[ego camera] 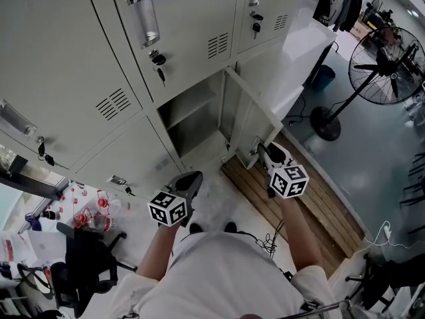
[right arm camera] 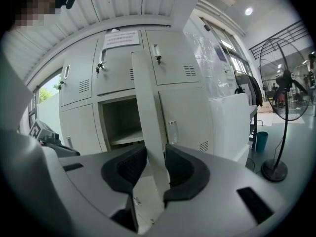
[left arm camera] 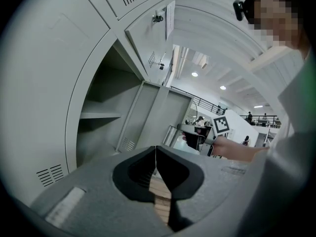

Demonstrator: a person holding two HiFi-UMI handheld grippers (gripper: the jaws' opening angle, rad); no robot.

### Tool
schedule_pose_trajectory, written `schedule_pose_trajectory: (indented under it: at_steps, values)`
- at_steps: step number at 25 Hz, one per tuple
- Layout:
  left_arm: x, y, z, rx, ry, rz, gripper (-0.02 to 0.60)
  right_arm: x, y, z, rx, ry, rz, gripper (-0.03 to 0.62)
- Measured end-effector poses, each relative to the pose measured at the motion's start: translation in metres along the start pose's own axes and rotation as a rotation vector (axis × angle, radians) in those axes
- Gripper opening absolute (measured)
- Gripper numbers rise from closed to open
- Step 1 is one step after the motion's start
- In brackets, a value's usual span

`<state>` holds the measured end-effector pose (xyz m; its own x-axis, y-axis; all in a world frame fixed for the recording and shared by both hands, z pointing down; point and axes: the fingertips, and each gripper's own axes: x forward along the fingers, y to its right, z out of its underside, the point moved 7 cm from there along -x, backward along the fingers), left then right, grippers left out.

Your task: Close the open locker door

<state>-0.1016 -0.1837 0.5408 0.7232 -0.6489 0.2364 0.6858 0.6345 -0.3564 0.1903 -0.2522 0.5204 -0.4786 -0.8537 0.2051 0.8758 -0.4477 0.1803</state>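
Note:
The open locker door [ego camera: 249, 121] stands swung out from the lower middle compartment [ego camera: 192, 115], which holds only a bare shelf. My right gripper [ego camera: 263, 149] is shut on the door's free edge near the latch. In the right gripper view the door's edge [right arm camera: 148, 112] runs upright between the two black pads [right arm camera: 180, 169], which touch it on both sides. My left gripper [ego camera: 190, 178] hangs in front of the compartment, shut with nothing in it. Seen from the left gripper [left arm camera: 156, 151], its jaws meet, and the door [left arm camera: 153, 117] stands beyond them.
Shut lockers with keys [ego camera: 159, 68] in their locks surround the open one. A white cabinet [ego camera: 299, 52] stands right of the lockers, a pedestal fan [ego camera: 388, 65] further right. Wooden slats [ego camera: 312, 205] lie under the door. An office chair [ego camera: 86, 264] stands at lower left.

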Motion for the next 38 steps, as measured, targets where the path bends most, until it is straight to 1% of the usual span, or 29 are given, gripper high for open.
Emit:
schedule_pose_trajectory:
  at_steps: [11,16,21,27,32,38]
  values:
    - [-0.008,-0.004,0.002,-0.012,0.010,-0.026,0.015,0.006,-0.041,0.005,0.013,-0.028,-0.076,0.123]
    - [-0.012,-0.007,0.000,-0.013,0.021,-0.043,0.015,0.012,-0.062,0.007,-0.010,-0.040,-0.119,0.141]
    - [-0.016,-0.010,0.001,-0.019,0.027,-0.060,0.015,0.018,-0.077,0.009,-0.012,-0.042,-0.157,0.161]
    - [-0.022,-0.014,0.004,-0.037,0.035,-0.089,0.015,0.026,-0.095,0.010,-0.036,-0.054,-0.227,0.161]
    - [-0.030,-0.020,0.004,-0.064,0.059,-0.115,0.015,0.039,-0.112,0.010,-0.060,-0.067,-0.294,0.163]
    - [-0.041,-0.026,0.004,-0.066,0.082,-0.162,0.015,0.055,-0.128,0.010,-0.079,-0.080,-0.360,0.161]
